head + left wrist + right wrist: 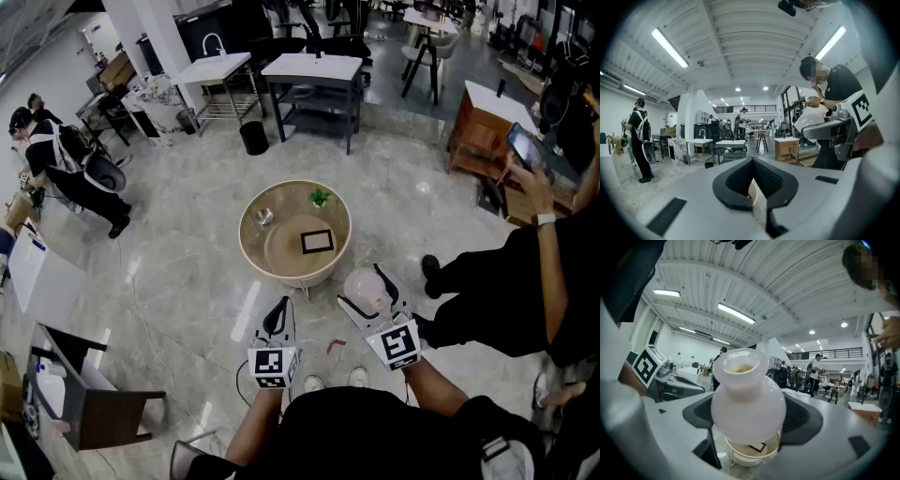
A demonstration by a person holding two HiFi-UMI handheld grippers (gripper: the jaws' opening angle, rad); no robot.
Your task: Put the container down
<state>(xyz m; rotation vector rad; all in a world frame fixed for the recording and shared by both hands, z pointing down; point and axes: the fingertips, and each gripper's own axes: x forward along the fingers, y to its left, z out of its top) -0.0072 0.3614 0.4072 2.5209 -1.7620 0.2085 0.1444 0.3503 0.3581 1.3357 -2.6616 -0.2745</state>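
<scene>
The container [747,401] is a pale, round-bellied jar with a short wide neck. My right gripper [749,420] is shut on its belly and holds it in the air, mouth tilted away from me. In the head view the container [363,289] hangs just off the near right rim of a round beige table [251,246]. My left gripper [280,307] is shut and holds nothing, near the table's front edge. In the left gripper view its pads [765,177] meet, and the held container [811,120] shows at the right.
On the table are a small green plant [320,198], a metal bowl [263,217] and a black-framed square [317,241] on a round mat. A person in black [525,281] stands close on the right. A chair [89,398] is at lower left.
</scene>
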